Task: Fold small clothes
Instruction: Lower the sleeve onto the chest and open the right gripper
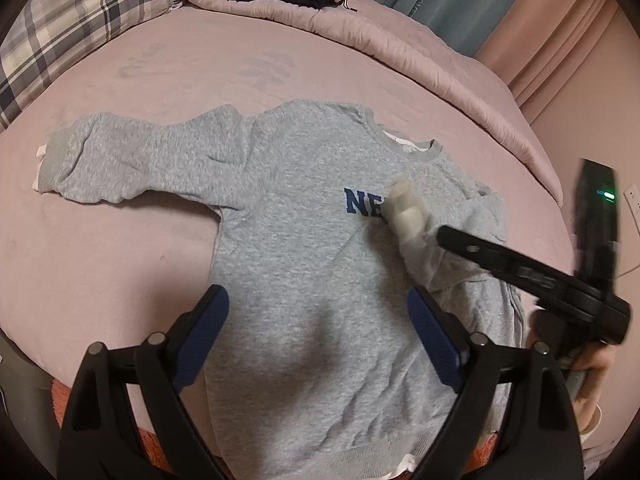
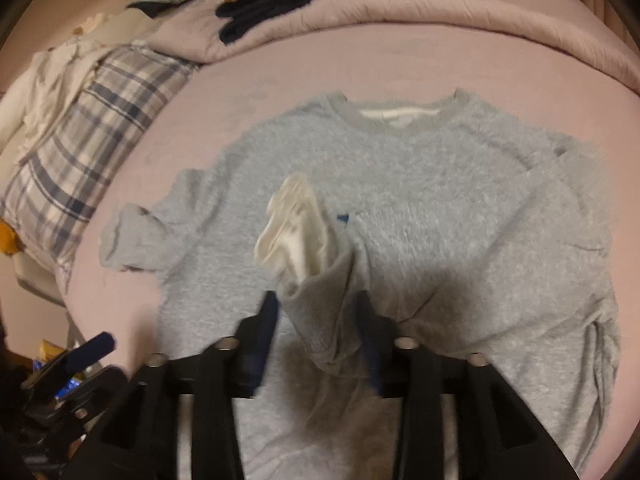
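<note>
Pink bedsheet carries a grey sweatshirt; right gripper fingers spread around the folded-in sleeve cuff risk snagging it, left gripper fingers spread empty.

Grey sweatshirt on pink bed

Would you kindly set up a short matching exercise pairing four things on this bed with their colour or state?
Things:
1. sweatshirt
2. pillow
3. left hand-held gripper
4. folded sleeve's cuff

States:
a. between the right hand-held gripper's jaws
b. plaid
c. open over the sweatshirt's lower part
d. grey, lying front up, one sleeve spread out

Pairs: 1-d, 2-b, 3-c, 4-a
</note>
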A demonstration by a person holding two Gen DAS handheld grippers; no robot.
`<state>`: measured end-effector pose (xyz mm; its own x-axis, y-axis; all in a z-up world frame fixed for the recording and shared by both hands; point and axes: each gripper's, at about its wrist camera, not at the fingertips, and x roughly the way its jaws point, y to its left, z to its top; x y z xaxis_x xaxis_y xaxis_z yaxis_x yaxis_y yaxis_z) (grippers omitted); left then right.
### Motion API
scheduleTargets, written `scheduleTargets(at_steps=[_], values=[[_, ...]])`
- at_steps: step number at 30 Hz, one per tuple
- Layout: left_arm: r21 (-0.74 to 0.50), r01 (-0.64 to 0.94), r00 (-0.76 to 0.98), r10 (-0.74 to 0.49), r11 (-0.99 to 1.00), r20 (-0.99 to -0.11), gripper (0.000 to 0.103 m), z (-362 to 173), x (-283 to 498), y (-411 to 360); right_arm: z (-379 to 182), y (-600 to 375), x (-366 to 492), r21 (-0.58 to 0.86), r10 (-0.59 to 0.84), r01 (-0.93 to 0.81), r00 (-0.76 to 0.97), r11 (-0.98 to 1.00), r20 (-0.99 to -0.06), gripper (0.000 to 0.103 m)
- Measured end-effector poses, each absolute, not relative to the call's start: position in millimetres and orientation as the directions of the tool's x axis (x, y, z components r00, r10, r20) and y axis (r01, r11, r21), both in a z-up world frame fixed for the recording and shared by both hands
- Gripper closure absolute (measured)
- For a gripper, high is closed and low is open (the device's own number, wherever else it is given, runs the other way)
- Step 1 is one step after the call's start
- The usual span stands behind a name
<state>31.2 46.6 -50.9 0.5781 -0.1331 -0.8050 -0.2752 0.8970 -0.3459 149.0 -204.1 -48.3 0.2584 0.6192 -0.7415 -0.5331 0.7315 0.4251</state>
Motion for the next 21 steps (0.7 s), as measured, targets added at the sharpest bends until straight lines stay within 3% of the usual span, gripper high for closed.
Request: scheduleTargets(at_steps=[6,13,21], values=[[-0.378,-0.249,0.579,-0.176,0.892,-0.796,0.009,-57,50,45,-29,-241,148,0.418,0.618,-0.498,0.354,0.760,-0.702,0.040],[-0.438,-0.227,0.514,-0.275,0.870,-0.813,0.010,-91,94,36,-45,-303,167,0.436,0.532,-0.307,0.452,0.846,-0.716,0.037],[-0.519,-0.249,0.455,-0.374,0.818,-0.808,0.026,-124,136,23,-82,-342,180,0.436,0.451,-0.144,0.452,0.889,-0.770,0.037]])
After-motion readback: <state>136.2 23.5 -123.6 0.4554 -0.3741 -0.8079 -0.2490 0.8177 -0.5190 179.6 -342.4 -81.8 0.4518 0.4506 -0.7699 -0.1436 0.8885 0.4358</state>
